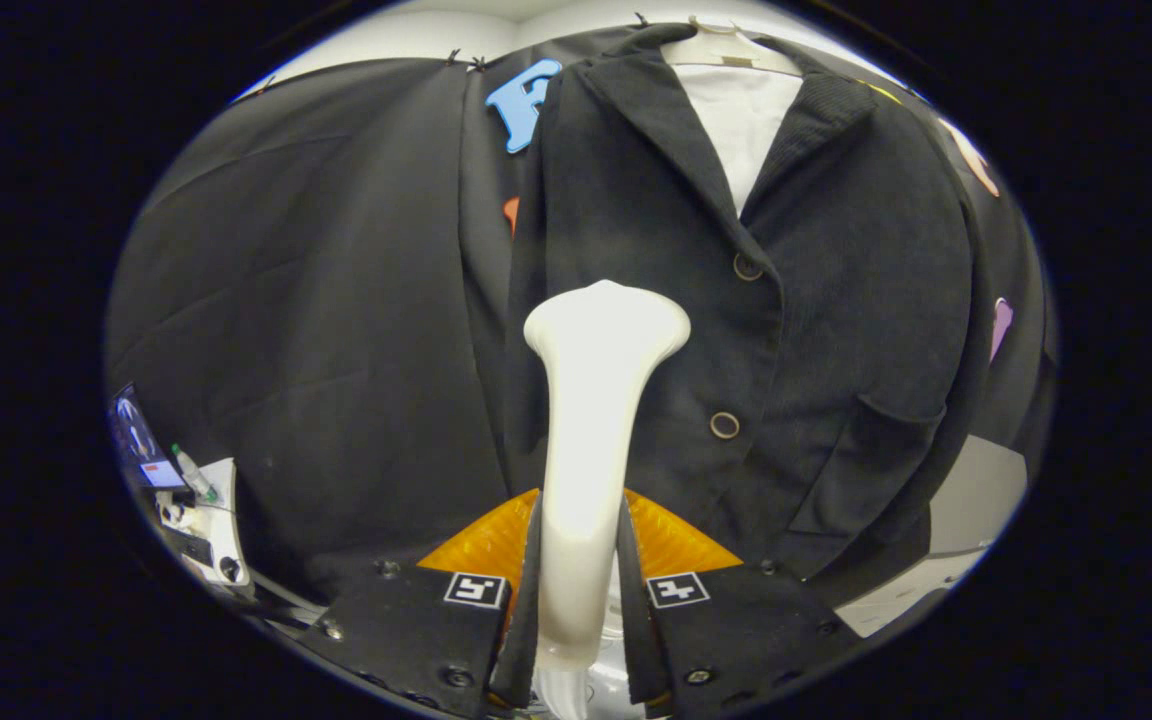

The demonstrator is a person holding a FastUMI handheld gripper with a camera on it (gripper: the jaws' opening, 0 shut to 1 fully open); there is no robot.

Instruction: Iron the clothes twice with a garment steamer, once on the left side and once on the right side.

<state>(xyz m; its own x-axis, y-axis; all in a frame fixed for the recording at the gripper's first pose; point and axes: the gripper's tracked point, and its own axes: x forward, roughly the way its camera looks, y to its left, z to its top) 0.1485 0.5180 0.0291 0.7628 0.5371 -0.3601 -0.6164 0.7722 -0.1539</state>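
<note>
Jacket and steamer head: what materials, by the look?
Jacket: dark woven cloth, matte, probably fine corduroy; thin ribs show on the collar and lapel. Its buttons have shiny rims, maybe metal or plastic. Steamer: smooth glossy white, likely moulded plastic, with soft highlights along the neck. The hand-held gripper is shut on the steamer, both fingers pressing its neck.

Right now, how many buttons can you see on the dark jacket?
2. The upper button sits just below the collar opening. The lower button is beside the steamer, which the gripper holds. The steamer may hide more.
</note>
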